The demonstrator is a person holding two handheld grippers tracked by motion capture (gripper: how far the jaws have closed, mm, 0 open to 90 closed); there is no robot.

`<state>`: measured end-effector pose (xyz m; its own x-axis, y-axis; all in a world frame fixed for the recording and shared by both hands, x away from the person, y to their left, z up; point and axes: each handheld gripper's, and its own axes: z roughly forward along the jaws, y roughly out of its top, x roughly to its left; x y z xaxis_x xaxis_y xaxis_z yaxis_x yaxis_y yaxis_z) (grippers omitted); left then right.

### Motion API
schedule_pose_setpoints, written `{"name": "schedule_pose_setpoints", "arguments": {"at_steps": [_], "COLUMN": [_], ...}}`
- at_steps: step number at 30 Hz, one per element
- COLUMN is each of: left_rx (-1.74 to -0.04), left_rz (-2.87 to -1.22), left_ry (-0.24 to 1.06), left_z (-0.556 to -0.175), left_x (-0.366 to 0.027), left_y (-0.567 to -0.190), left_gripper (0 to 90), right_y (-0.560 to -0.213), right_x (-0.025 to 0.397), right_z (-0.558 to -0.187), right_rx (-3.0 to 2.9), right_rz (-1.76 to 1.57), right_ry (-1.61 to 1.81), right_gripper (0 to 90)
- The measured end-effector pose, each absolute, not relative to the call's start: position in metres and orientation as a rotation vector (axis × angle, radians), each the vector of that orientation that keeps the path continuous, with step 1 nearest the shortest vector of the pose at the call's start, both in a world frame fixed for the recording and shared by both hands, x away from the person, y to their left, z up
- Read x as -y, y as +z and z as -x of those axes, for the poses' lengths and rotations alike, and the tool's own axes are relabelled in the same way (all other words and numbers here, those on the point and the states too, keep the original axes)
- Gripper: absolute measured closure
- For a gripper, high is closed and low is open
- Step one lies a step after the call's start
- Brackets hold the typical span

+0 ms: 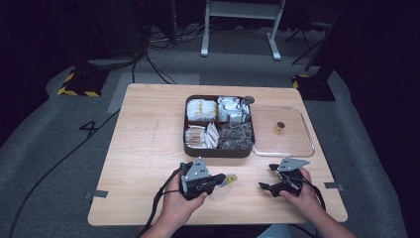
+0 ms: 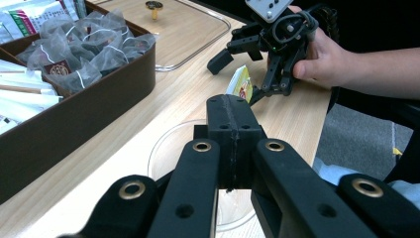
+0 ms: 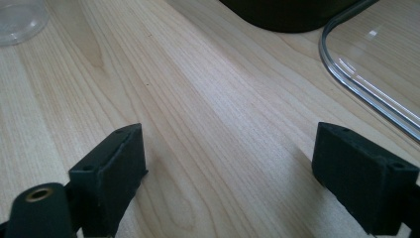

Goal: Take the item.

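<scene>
Tea packet [image 2: 240, 83] clamped in left gripper [image 2: 231, 106] over clear cup [image 2: 168, 148], not dropped; right gripper [image 3: 229, 163] apart, idle.

The left hand-held gripper [image 2: 231, 130] had its jaws closed together above a clear cup [image 2: 171, 148] on the tabletop [image 2: 282, 116]. A yellow tea packet [image 2: 240, 83] stood beyond, near the brown box [image 2: 89, 94].

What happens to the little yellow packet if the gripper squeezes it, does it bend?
Probably yes. The packet looks thin and flat like a small sachet, so it likely bends or crinkles. It seems light, since it stands tilted above the clear cup under the shut left gripper. Its glossy face may be a bit slippery.
</scene>
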<state>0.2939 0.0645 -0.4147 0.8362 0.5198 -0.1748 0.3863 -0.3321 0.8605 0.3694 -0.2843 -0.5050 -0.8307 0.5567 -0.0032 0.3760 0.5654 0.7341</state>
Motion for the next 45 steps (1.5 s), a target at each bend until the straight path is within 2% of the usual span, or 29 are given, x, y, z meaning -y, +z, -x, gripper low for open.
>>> {"name": "schedule_pose_setpoints", "arguments": {"at_steps": [6, 9, 10, 22, 28, 45], "left_rx": [-0.664, -0.659, -0.651, -0.659, -0.678, -0.841], "left_rz": [-1.965, -1.971, -1.970, -1.970, -2.022, -2.086], "left_ry": [0.125, 0.109, 0.122, 0.226, 0.284, 0.369], "left_z": [-0.294, -0.294, -0.293, -0.294, -0.289, -0.285], "left_x": [-0.065, -0.061, -0.061, -0.072, -0.084, -0.134], "left_y": [-0.418, -0.419, -0.419, -0.413, -0.405, -0.411], "left_gripper": [89.5, 59.6, 57.9, 47.4, 39.8, 31.1], "right_y": [-0.505, -0.505, -0.505, -0.505, -0.505, -0.505], "right_x": [0.284, 0.284, 0.284, 0.284, 0.284, 0.284], "right_z": [-0.369, -0.369, -0.369, -0.369, -0.369, -0.370], "right_rx": [-2.565, -2.565, -2.565, -2.565, -2.565, -2.568], "right_rz": [-0.778, -0.778, -0.778, -0.778, -0.778, -0.775], "right_ry": [1.120, 1.120, 1.120, 1.120, 1.120, 1.120], "right_gripper": [13.4, 13.4, 13.4, 13.4, 13.4, 13.3]}}
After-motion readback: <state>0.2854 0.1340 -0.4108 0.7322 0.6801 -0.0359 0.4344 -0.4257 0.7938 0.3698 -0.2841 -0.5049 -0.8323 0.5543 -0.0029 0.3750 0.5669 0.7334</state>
